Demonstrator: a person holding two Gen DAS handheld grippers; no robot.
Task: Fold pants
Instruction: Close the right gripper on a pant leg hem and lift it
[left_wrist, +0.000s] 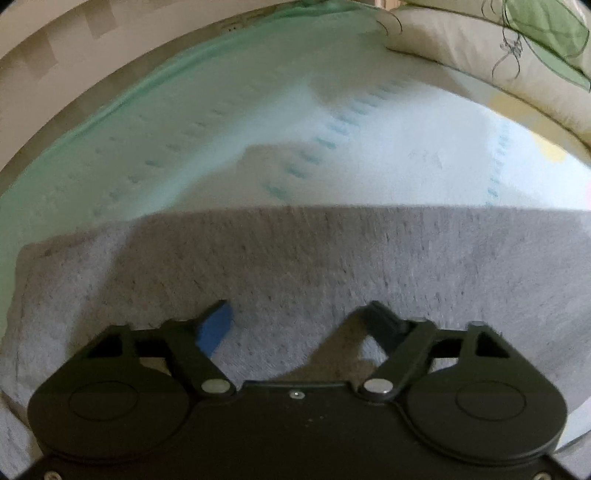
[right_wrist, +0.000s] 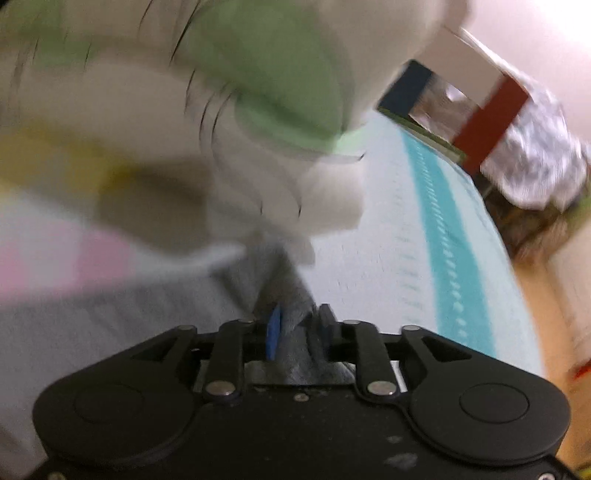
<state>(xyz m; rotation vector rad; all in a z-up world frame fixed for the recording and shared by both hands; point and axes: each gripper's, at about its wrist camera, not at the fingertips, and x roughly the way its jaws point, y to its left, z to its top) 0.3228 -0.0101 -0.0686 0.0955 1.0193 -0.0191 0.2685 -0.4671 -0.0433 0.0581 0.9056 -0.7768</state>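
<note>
Directly beneath and ahead of the left gripper (left_wrist: 297, 314) lies the gray pants (left_wrist: 295, 258) fabric, spread flat on a pale bed sheet (left_wrist: 332, 147) printed with rows of teal dashes; this gripper's two fingers stand wide apart with only cloth showing between them, and whether their tips touch the cloth cannot be told. The far edge of the pants runs straight across in front of the fingers, and beyond it the sheet stretches away to a mint-green border. Up to the gripper's far right sits a cream pillow (left_wrist: 480, 51) with a green leaf pattern. Over on the other side, the right gripper (right_wrist: 297, 328) has its fingers drawn close together, pinching a raised ridge of the gray pants (right_wrist: 291, 325) between the blue pad and the black finger. From that pinch the fabric runs forward and to the gripper's left, badly blurred. Just ahead of it looms the cream-and-green pillow (right_wrist: 277, 92), while the teal-striped sheet (right_wrist: 424, 240) spreads off to its right
</note>
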